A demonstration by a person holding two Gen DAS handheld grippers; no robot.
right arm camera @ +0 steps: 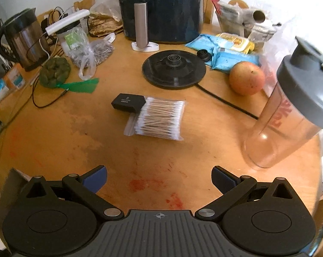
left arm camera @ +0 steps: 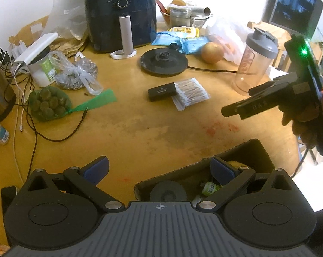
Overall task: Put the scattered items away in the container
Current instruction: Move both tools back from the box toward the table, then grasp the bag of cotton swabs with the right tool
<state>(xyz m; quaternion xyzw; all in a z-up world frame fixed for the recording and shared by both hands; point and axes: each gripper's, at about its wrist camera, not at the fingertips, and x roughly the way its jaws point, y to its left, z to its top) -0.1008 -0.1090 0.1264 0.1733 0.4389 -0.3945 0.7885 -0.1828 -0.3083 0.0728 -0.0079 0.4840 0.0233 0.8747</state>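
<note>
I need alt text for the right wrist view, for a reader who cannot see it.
The open right gripper holds nothing above a cluttered wooden table. Ahead lie a bag of cotton swabs touching a small black box, with a kettle base, an onion and a shaker bottle beyond.

Landmark is the round black kettle base (right arm camera: 174, 69) mid-table. Right in front of it, a small black box (right arm camera: 128, 102) touches a clear pack of cotton swabs (right arm camera: 159, 117). Right of the base sits a round orange-yellow fruit (right arm camera: 247, 78); behind the base, the dark air fryer (right arm camera: 161, 8).
</note>
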